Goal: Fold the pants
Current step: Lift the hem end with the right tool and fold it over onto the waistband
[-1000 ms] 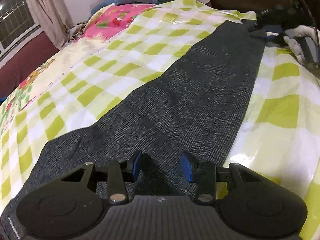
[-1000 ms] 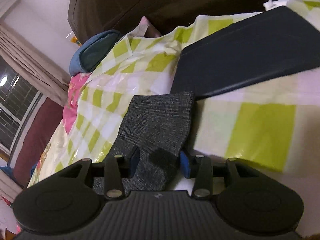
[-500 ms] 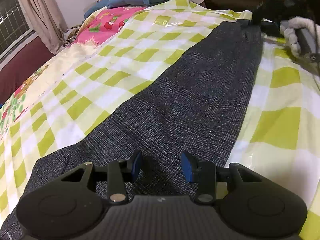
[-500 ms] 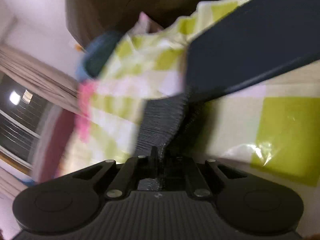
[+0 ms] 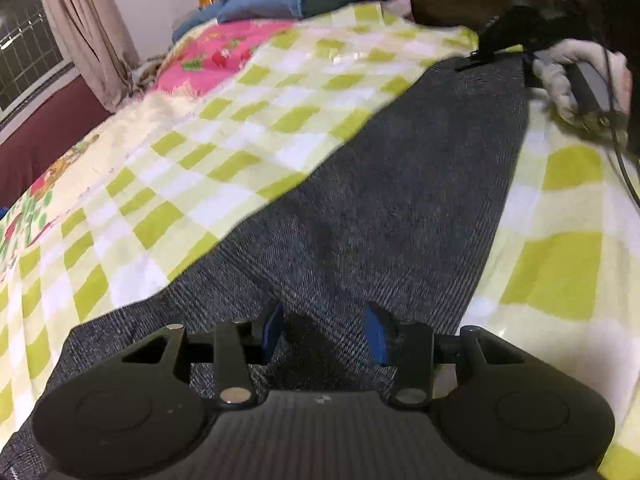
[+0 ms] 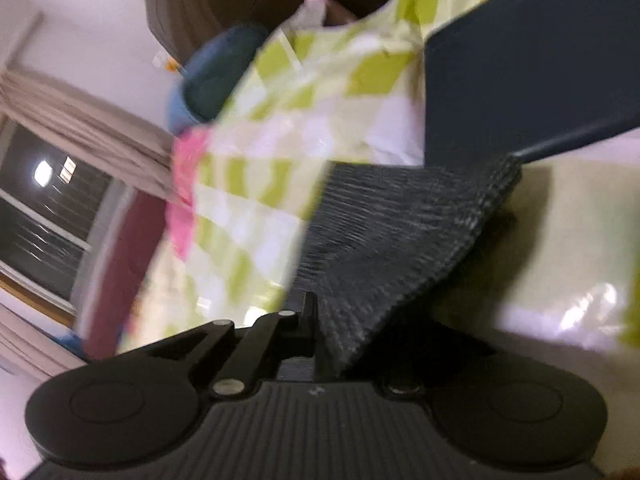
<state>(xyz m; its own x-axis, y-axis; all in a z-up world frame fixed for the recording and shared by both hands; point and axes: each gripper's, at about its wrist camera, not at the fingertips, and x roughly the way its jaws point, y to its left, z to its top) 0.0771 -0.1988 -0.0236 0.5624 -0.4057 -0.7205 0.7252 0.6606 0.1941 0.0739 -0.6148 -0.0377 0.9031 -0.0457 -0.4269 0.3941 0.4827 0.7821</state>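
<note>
Dark grey checked pants [image 5: 400, 208] lie stretched along the bed, from under my left gripper to the far right. My left gripper [image 5: 322, 330] is open, its blue-padded fingers [image 5: 376, 332] just above the near end of the pants. My right gripper [image 5: 496, 50] shows at the far end, held by a white-gloved hand. In the right wrist view my right gripper [image 6: 320, 324] is shut on the hem of the pants [image 6: 400, 240] and lifts that end off the bed. Its right finger is hidden by the cloth.
The bed has a green-and-white checked sheet [image 5: 248, 128] with a pink patch [image 5: 212, 56]. A blue pillow [image 5: 280, 0] lies by the dark headboard. A flat dark blue object [image 6: 532, 64] lies beyond the pant hem. Curtain and window are at the left.
My right gripper has closed on the pant hem and raised it off the bed. My left gripper stays open and has shifted slightly over the near end.
</note>
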